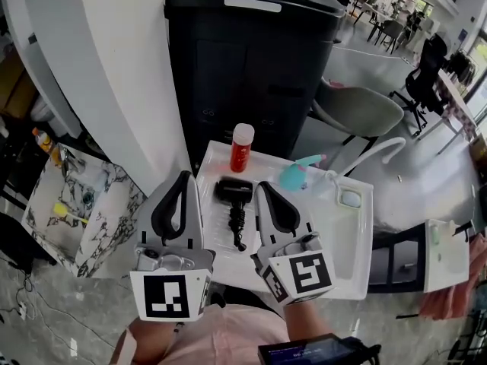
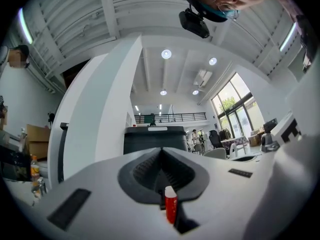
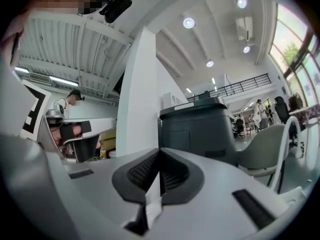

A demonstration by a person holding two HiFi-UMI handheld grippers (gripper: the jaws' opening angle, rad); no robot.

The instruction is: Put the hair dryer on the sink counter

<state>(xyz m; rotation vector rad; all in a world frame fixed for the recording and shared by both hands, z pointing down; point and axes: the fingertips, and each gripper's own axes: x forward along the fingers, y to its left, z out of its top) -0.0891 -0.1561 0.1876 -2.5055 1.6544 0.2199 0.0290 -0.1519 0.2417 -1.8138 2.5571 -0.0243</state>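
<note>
So the black hair dryer (image 1: 233, 192) is already lying flat on the white sink counter (image 1: 323, 200), on the left part of it, with its black cord (image 1: 237, 228) bunched up on the side nearer the person. The counter's rectangular white basin (image 1: 351, 242) is off to the right, and a curved white faucet (image 1: 378, 152) arches over the far right corner. Just behind the dryer stands a red cylindrical bottle with a white cap (image 1: 242, 147), upright. A small teal plastic item (image 1: 293, 176) sits a bit right of it; honestly can't tell what that one is. The left gripper (image 1: 183, 179) sits to the left of the dryer and the right gripper (image 1: 264, 188) is close on its right, so the dryer shows between the two from the head view. I can't tell whether the right one actually touches it. Both tools have their jaws pressed together with nothing pinched. In each gripper view the dark ribbed pads meet in the middle, and the red bottle just peeks through beyond the left pair. Behind the counter is a tall black cabinet (image 1: 251, 67), with a grey moulded chair (image 1: 358, 109) to its right.
</note>
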